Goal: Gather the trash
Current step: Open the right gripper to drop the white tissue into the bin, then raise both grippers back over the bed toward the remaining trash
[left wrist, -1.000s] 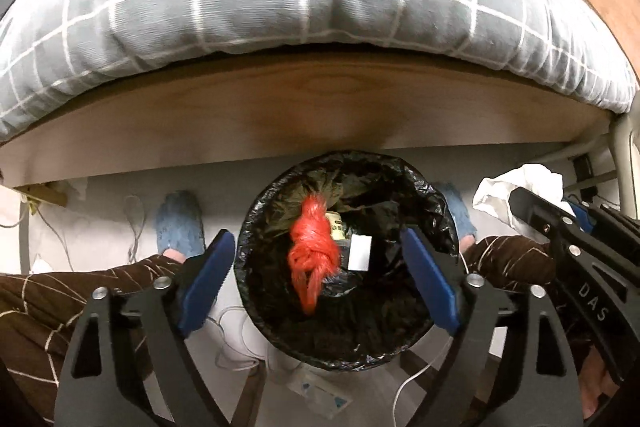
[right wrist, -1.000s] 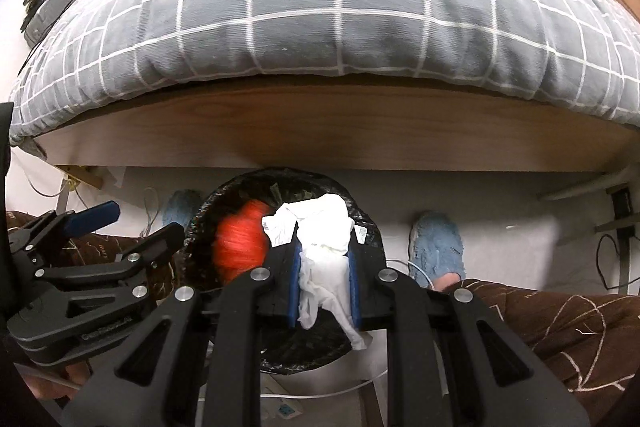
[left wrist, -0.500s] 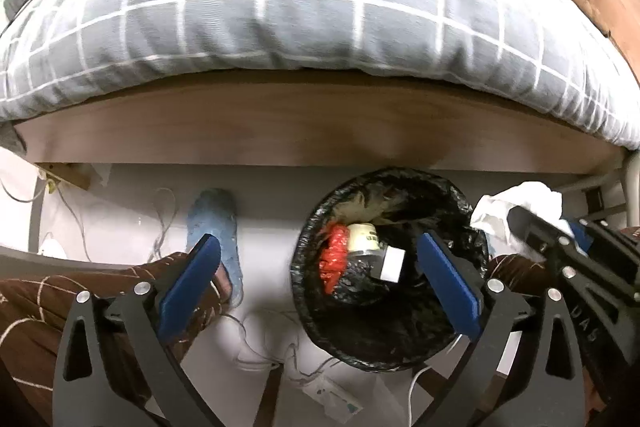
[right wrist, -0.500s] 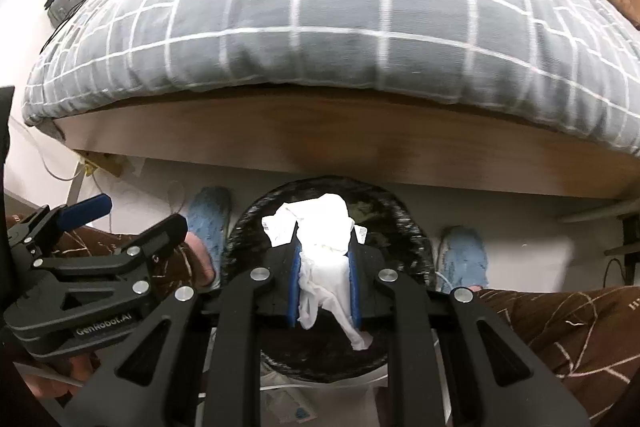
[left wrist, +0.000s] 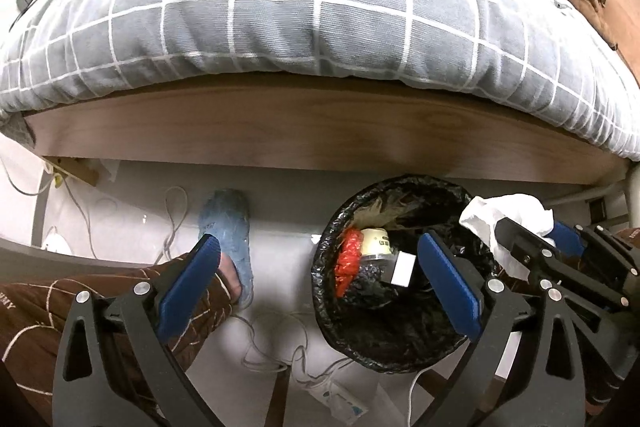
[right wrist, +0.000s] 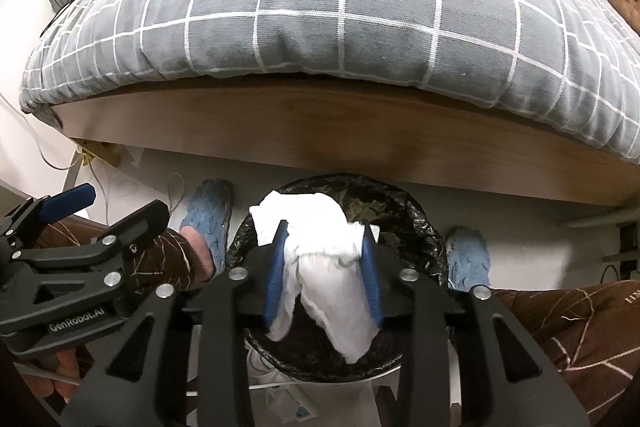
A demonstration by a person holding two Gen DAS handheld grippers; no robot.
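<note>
Above black-lined bin (right wrist: 420, 223): white tissue (right wrist: 320, 267) between right gripper (right wrist: 324, 239) pads, jaws just opening, contact seemingly loosening; left gripper (left wrist: 320, 267) wide, empty.

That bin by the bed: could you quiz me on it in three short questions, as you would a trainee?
1. True or false: the white tissue is between the fingers of the right gripper, above the bin.
2. What colour is the bag lining the bin: (a) black, (b) blue, (c) white?
3. What bright-coloured thing lies inside the bin, next to a small jar?

Key
1. True; the jaws have just been opening, with the tissue between them.
2. (a) black.
3. A red plastic bag.
</note>
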